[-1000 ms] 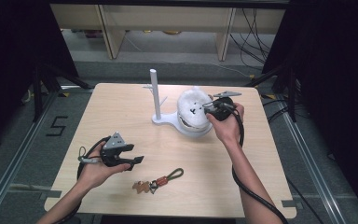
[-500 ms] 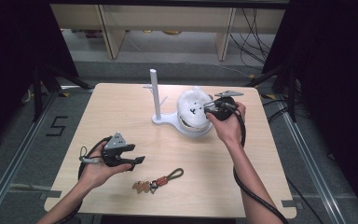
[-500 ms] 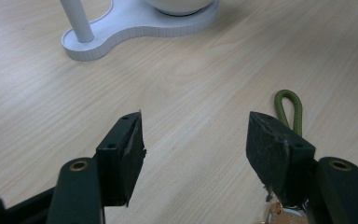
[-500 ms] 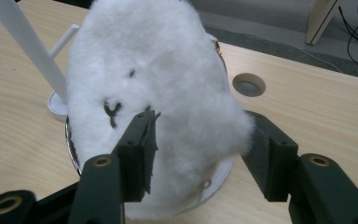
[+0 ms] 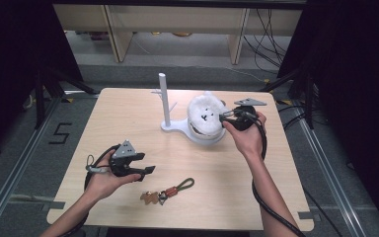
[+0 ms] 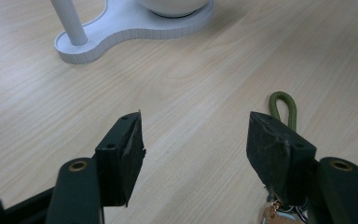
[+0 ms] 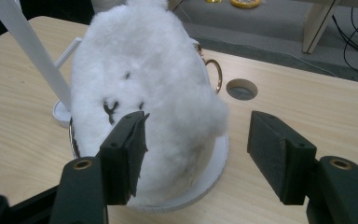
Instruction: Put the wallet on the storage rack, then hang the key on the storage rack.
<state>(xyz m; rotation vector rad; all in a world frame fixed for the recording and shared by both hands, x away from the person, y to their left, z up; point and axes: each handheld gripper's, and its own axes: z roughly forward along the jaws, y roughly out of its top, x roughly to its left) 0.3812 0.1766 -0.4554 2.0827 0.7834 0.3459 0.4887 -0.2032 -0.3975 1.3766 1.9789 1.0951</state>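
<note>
A fluffy white plush toy with black stitched face (image 5: 206, 112) is seated in a white bowl-shaped stand (image 5: 208, 137), desk (image 5: 128, 118) 1 o'clock. Right tongs (image 5: 222, 116) released beside it; left tongs (image 5: 149, 172) released near a green-looped keychain (image 5: 170, 190).

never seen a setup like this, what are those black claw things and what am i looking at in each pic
The black claws are hand-held grippers: a person holds one in each hand, no robot arm.

The high view looks down on a wooden table. The left gripper sits open beside a keychain with a green loop. The right gripper is at a fluffy white plush, which sits in a bowl on a white stand with an upright post.

The other two pictures come from cameras riding on each gripper, looking along its jaws. The left one shows open jaws over bare table, the green loop just beyond. The right one shows open jaws at the plush, gripping nothing.
</note>
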